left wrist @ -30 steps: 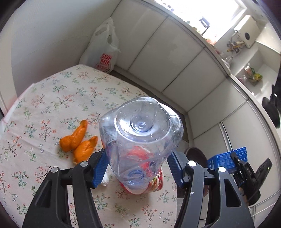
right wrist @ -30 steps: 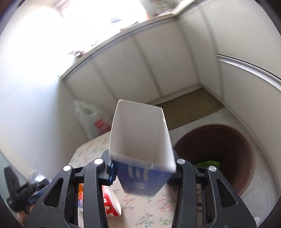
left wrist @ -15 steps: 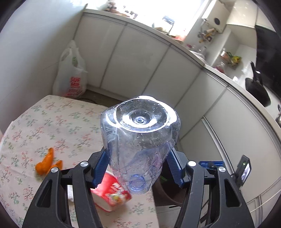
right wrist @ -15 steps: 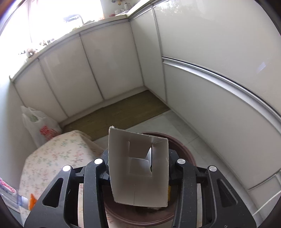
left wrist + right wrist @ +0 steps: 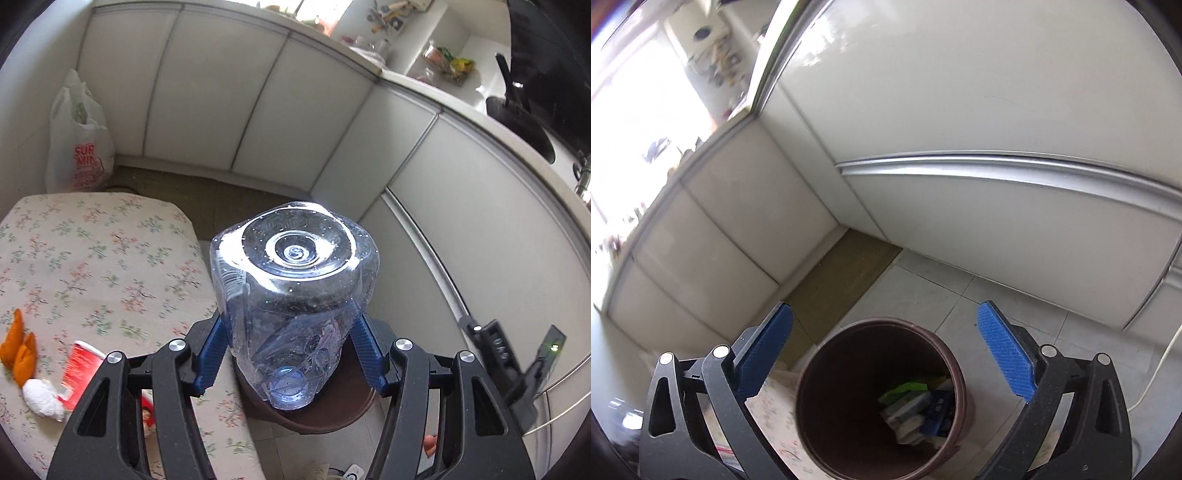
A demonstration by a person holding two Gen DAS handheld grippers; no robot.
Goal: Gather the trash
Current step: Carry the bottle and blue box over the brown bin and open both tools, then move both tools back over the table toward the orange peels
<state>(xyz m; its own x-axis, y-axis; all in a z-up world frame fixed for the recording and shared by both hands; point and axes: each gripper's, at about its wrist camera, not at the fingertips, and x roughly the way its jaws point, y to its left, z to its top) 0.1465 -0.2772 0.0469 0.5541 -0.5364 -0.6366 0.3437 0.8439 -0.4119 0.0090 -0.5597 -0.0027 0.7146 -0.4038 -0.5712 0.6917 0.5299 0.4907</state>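
My left gripper (image 5: 291,354) is shut on a clear crushed plastic bottle (image 5: 293,291), base towards the camera, held above the brown trash bin (image 5: 314,421) beside the table. My right gripper (image 5: 884,354) is open and empty, just above the brown trash bin (image 5: 879,398). The blue carton (image 5: 936,410) lies inside the bin with other packaging. On the floral tablecloth (image 5: 92,266) lie orange peels (image 5: 18,347), a white crumpled tissue (image 5: 42,400) and a red-and-white carton (image 5: 79,373).
A white plastic shopping bag (image 5: 79,140) stands on the floor by the cabinets. White cabinet fronts (image 5: 960,110) surround the bin on a tiled floor. The other gripper's body (image 5: 517,369) shows at right in the left wrist view. A mat (image 5: 846,280) lies by the corner.
My right gripper opened and the blue-and-white carton dropped into the bin. My left gripper carried the bottle rightwards, from over the table to over the bin.
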